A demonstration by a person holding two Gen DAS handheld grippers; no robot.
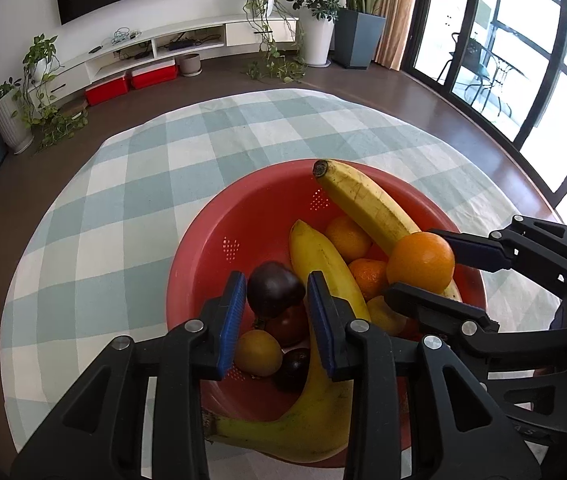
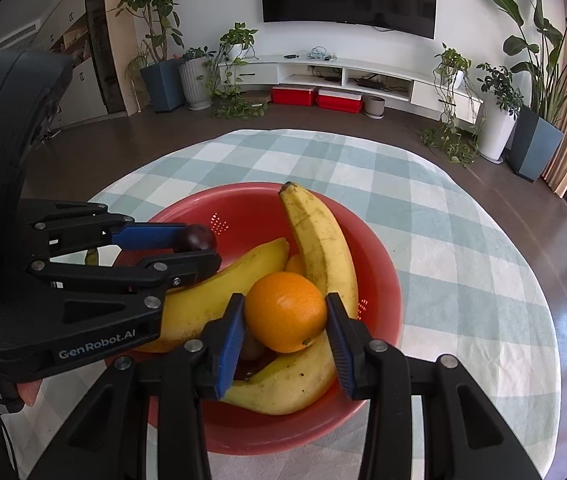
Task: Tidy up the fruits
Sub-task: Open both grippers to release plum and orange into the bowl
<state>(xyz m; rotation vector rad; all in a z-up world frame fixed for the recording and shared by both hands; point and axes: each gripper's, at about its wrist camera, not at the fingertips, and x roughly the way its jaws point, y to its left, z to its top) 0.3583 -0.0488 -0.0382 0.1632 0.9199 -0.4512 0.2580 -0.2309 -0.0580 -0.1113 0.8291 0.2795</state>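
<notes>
A red colander bowl [image 1: 219, 236] [image 2: 379, 280] on the checked tablecloth holds bananas [image 1: 363, 196] [image 2: 319, 232], oranges, a yellow fruit [image 1: 257, 352] and dark plums. My left gripper [image 1: 273, 300] [image 2: 199, 248] is over the bowl, its blue pads closed on a dark plum [image 1: 273, 288] [image 2: 199, 238]. My right gripper [image 2: 285, 312] [image 1: 423, 272] is closed on an orange [image 2: 285, 310] [image 1: 421, 262] and holds it just above the bananas.
The round table with the blue-and-white checked cloth [image 1: 131, 200] [image 2: 463, 240] reaches beyond the bowl. Past its edge are brown floor, potted plants, a white TV bench [image 2: 343, 76] and red boxes. Glass doors [image 1: 523, 60] stand to the right.
</notes>
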